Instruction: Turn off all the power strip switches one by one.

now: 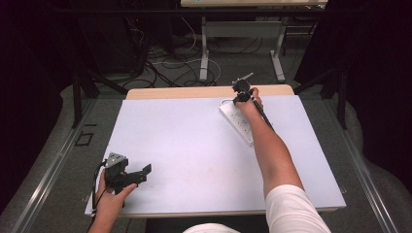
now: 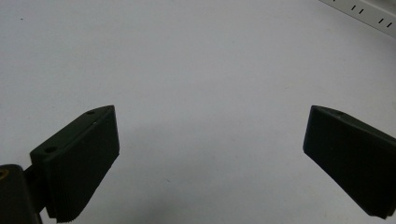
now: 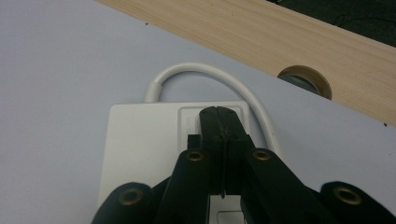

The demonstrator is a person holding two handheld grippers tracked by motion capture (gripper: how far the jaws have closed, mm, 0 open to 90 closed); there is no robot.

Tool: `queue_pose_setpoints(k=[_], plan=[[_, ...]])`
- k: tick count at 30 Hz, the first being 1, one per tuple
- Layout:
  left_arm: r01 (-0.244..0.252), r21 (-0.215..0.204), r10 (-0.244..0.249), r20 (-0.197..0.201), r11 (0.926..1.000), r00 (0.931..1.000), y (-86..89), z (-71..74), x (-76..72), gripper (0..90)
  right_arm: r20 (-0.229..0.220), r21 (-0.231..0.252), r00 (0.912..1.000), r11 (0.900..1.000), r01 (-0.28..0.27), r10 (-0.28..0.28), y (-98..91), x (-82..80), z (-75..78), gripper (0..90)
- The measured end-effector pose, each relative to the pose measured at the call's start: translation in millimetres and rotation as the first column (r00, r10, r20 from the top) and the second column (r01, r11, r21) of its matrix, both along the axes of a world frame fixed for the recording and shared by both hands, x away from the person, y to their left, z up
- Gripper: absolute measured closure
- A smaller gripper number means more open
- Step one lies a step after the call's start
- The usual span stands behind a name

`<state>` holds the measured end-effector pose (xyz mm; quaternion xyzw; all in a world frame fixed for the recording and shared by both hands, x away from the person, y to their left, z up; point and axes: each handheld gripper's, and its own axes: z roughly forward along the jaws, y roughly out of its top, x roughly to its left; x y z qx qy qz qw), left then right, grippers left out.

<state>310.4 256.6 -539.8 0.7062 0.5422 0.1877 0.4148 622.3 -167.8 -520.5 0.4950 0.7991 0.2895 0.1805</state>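
Note:
A white power strip (image 1: pixel 240 124) lies slanted on the white mat at the far right, and its sockets show at the top right of the left gripper view (image 2: pixel 369 14). Its white cable (image 3: pixel 205 70) loops out of the far end. My right gripper (image 3: pixel 220 114) is shut with nothing between the jaws. Its tips point down at the rectangular panel at the cable end of the strip (image 3: pixel 140 149); I cannot tell whether they touch it. In the high view the right gripper (image 1: pixel 241 94) is at the strip's far end. My left gripper (image 2: pixel 210 140) hangs open over bare mat, near the front left corner (image 1: pixel 141 174).
The white mat (image 1: pixel 184 145) covers most of the wooden table (image 1: pixel 194 91), which shows as a strip along the far edge with a round cable hole (image 3: pixel 304 80). Beyond the table are loose cables (image 1: pixel 165 63) on the floor and another desk's legs (image 1: pixel 204 53).

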Motion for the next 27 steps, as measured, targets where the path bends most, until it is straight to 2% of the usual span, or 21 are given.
queue_pose_setpoints(k=[6,7,11,14,18,21,23,27], plan=[[0.008,0.005,-0.008,0.002,1.0,1.0,-0.5,0.0,0.4,3.5,0.011,0.014,0.9999,0.9999,-0.001,0.0,0.4,0.6,-2.4,90.0],[0.008,0.005,-0.008,0.002,1.0,1.0,-0.5,0.0,0.4,3.5,0.001,0.004,1.0,1.0,0.003,-0.003,0.5,0.2,-1.7,90.0],[0.007,0.002,-0.007,0.001,1.0,1.0,0.1,0.2,-0.1,3.5,0.014,0.01,0.9999,0.9999,0.003,-0.003,2.3,-0.3,-4.1,90.0],[0.003,0.001,-0.003,-0.001,1.0,1.0,1.2,0.6,-0.4,3.5,0.021,-0.011,0.9997,0.9999,0.011,-0.011,2.3,-0.3,-4.8,90.0],[0.002,0.001,-0.002,0.001,1.0,1.0,1.3,0.9,-0.9,3.5,0.031,-0.01,0.9995,0.9999,0.0,0.0,1.8,-0.4,-6.1,90.0],[0.002,0.002,-0.002,0.001,1.0,1.0,0.7,1.0,-0.9,3.5,0.024,0.012,0.9997,0.9999,0.007,-0.007,2.9,-0.8,-6.9,90.0],[0.003,0.001,-0.003,0.002,1.0,1.0,0.6,1.1,-0.9,3.5,0.025,0.002,0.9997,1.0,0.007,-0.007,2.8,-0.9,-6.9,90.0],[0.004,0.002,-0.004,-0.001,1.0,1.0,0.2,0.7,-0.3,3.5,0.02,0.015,0.9998,0.9999,0.007,-0.008,2.0,-1.4,-5.7,90.0]])
